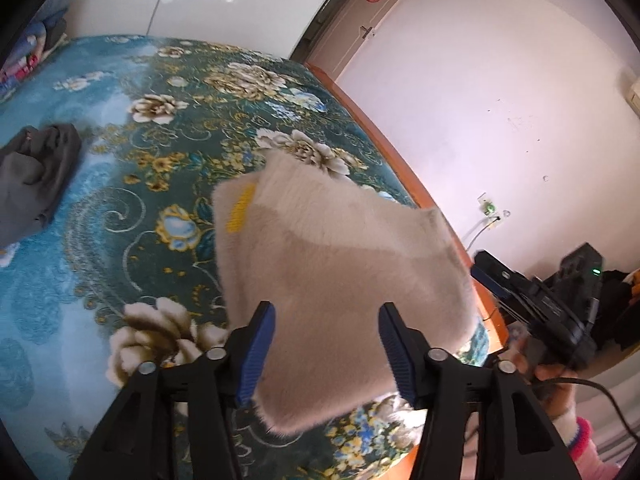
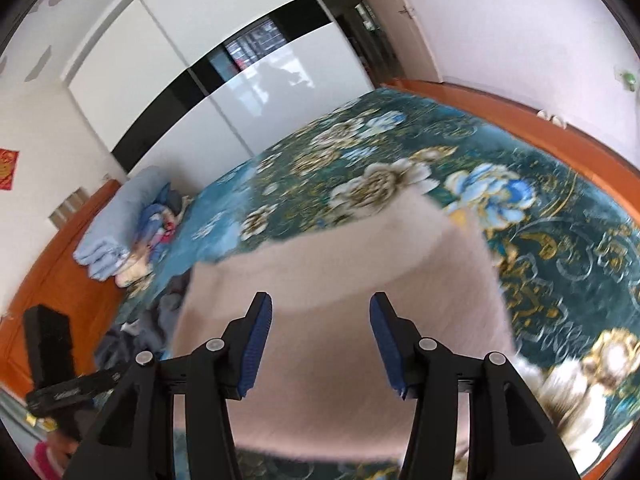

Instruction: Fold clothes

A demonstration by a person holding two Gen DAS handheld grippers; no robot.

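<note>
A folded beige fuzzy garment with a small yellow label lies on the floral teal bedspread, close to the bed's right edge. My left gripper hovers just above it, open, its blue pads spread wide with nothing between them. In the right wrist view the same beige garment fills the lower middle, blurred. My right gripper is open over it, also holding nothing. The right gripper's black body shows at the far right of the left wrist view, held by a hand.
A crumpled dark grey garment lies on the bed to the left. Folded blue bedding and clothes are piled by the headboard. The orange wooden bed frame borders the bed. A white wardrobe and a wall stand beyond.
</note>
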